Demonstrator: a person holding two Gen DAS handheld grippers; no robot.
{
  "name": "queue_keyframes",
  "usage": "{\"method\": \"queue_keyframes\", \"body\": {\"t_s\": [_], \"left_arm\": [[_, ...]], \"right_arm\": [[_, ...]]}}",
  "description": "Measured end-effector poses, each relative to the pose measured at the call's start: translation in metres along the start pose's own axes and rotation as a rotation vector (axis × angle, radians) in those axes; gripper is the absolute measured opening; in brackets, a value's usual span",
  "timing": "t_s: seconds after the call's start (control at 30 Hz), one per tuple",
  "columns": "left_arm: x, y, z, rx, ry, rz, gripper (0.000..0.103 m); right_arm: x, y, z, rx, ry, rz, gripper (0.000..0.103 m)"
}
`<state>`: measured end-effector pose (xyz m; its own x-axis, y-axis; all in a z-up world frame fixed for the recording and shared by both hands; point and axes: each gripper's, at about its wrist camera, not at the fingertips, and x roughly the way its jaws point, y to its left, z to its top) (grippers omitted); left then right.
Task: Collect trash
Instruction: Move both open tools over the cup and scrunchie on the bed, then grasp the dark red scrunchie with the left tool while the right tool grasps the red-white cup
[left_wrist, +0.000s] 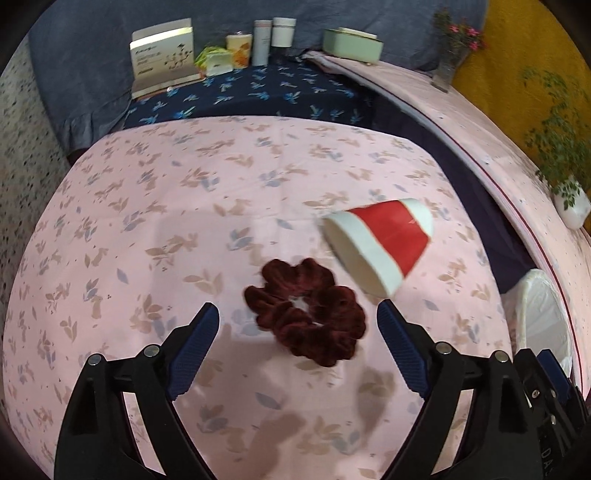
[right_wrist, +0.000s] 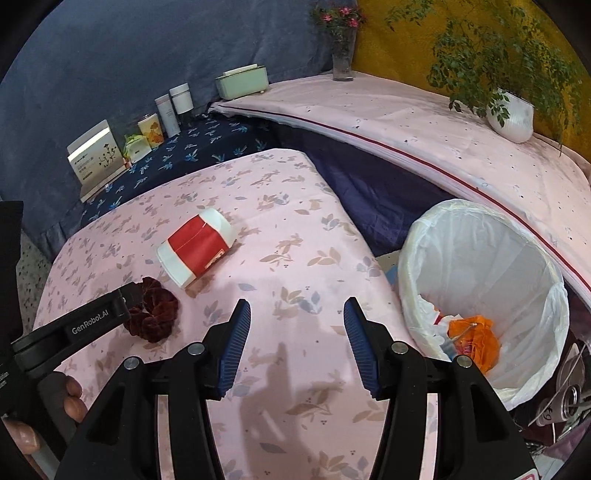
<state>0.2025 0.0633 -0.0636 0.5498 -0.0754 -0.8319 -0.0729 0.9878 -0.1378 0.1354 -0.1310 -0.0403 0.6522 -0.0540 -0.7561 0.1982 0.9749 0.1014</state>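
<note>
A red and white paper cup (left_wrist: 384, 247) (right_wrist: 195, 251) lies on its side on the pink floral tablecloth (left_wrist: 184, 221). Beside it, nearer me, lies a dark red velvet scrunchie (left_wrist: 325, 332) (right_wrist: 155, 314). My left gripper (left_wrist: 298, 309) is open wide just above the scrunchie, which sits between and a little beyond its fingertips, untouched by the pads. In the right wrist view, one of its fingers (right_wrist: 129, 295) hangs over the scrunchie. My right gripper (right_wrist: 297, 305) is open over bare cloth, holding nothing, to the right of the cup.
A bin with a white liner (right_wrist: 480, 229) (left_wrist: 543, 317) stands off the table's right edge, with orange trash (right_wrist: 474, 341) inside. A box (left_wrist: 162, 55), jars and bottles line the back. A potted plant (right_wrist: 511, 118) and vase (right_wrist: 343, 55) stand on the right ledge. A hand (right_wrist: 74, 398) grips the left tool.
</note>
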Motion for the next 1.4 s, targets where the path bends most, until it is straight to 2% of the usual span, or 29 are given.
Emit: {"method": "queue_keyframes", "body": {"t_s": [0.23, 0.3, 0.4, 0.5, 0.53, 0.63, 0.9, 1.13, 1.2, 1.27, 1.33, 1.4], "left_arm": [[0.021, 0.018, 0.004, -0.037, 0.055, -0.027, 0.079], [0.028, 0.019, 0.005, -0.032, 0.073, -0.038, 0.074], [0.037, 0.019, 0.004, -0.02, 0.101, -0.054, 0.062], [0.045, 0.02, 0.003, 0.0, 0.118, -0.064, 0.044], [0.045, 0.02, 0.004, 0.01, 0.111, -0.063, 0.028], [0.047, 0.028, 0.007, 0.009, 0.111, -0.072, 0.019], [0.049, 0.059, 0.02, -0.036, 0.096, -0.039, 0.018], [0.054, 0.064, 0.027, -0.028, 0.091, -0.031, 0.018], [0.055, 0.062, 0.029, -0.021, 0.088, -0.031, 0.018], [0.055, 0.06, 0.03, -0.016, 0.084, -0.032, 0.018], [0.055, 0.058, 0.031, -0.012, 0.082, -0.038, 0.018], [0.053, 0.055, 0.031, -0.008, 0.078, -0.043, 0.018]], "right_arm": [[0.02, 0.037, 0.002, -0.06, 0.028, 0.015, 0.051], [0.026, 0.045, 0.002, -0.074, 0.036, 0.017, 0.051], [0.035, 0.057, 0.001, -0.092, 0.05, 0.019, 0.051], [0.044, 0.068, 0.001, -0.11, 0.064, 0.019, 0.051], [0.047, 0.071, 0.002, -0.113, 0.067, 0.019, 0.052], [0.055, 0.081, 0.003, -0.123, 0.077, 0.019, 0.052], [0.074, 0.107, 0.009, -0.157, 0.088, 0.023, 0.051], [0.093, 0.109, 0.016, -0.129, 0.107, 0.016, 0.051], [0.097, 0.108, 0.018, -0.121, 0.113, 0.015, 0.045], [0.101, 0.107, 0.019, -0.114, 0.124, 0.018, 0.03], [0.104, 0.105, 0.018, -0.112, 0.133, 0.018, 0.021], [0.104, 0.102, 0.018, -0.102, 0.132, 0.017, 0.016]]}}
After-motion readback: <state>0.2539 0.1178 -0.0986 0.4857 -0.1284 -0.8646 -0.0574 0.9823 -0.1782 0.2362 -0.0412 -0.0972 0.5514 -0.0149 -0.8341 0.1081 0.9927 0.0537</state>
